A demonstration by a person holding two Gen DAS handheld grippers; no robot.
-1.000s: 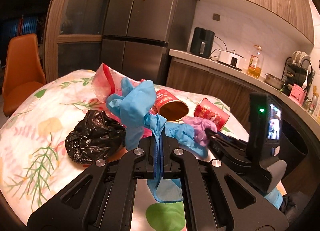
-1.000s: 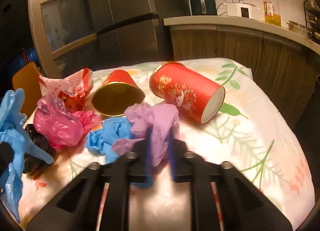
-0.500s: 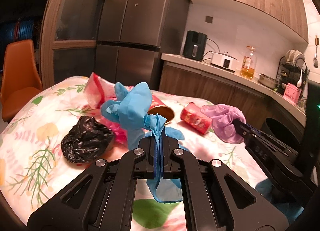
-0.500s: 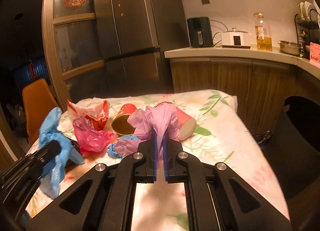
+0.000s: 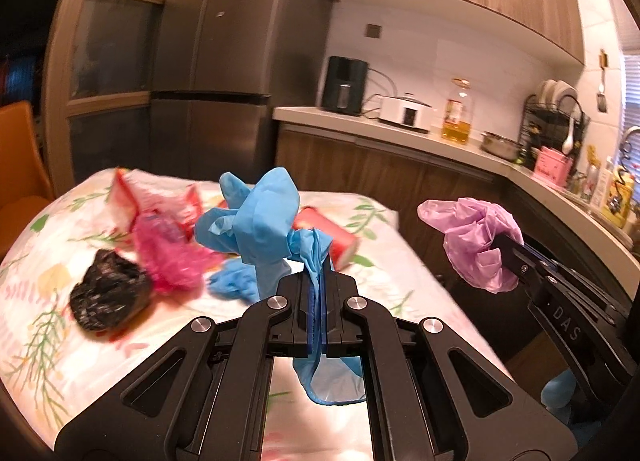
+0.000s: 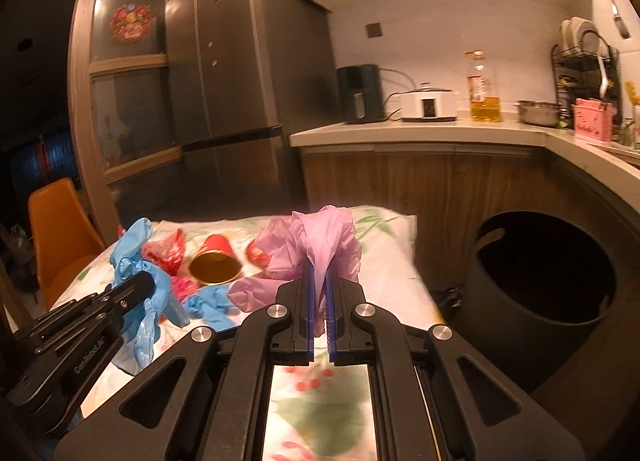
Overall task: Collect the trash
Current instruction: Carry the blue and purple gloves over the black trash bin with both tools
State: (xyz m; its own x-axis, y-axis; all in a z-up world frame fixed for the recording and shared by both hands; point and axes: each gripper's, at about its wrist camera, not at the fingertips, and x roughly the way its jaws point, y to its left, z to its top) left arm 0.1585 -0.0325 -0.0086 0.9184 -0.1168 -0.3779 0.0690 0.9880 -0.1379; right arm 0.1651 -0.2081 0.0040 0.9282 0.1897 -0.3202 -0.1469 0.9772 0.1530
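My left gripper (image 5: 319,281) is shut on a blue glove (image 5: 264,229) and holds it above the floral table (image 5: 60,321). It also shows in the right wrist view (image 6: 136,281). My right gripper (image 6: 319,281) is shut on a purple glove (image 6: 316,245), lifted above the table's right end; the glove also shows in the left wrist view (image 5: 476,245). A black trash bin (image 6: 540,285) stands open to the right of the table. On the table lie a black bag (image 5: 108,297), a pink bag (image 5: 168,253), another blue glove (image 6: 208,303) and red cups (image 6: 214,259).
A red-and-white wrapper (image 5: 132,193) lies at the table's far side. An orange chair (image 6: 60,233) stands left of the table. A fridge (image 6: 240,101) and a kitchen counter (image 6: 440,129) with appliances stand behind.
Both grippers have risen and moved right with their gloves. The purple glove has come up off the table and now hangs near the bin.
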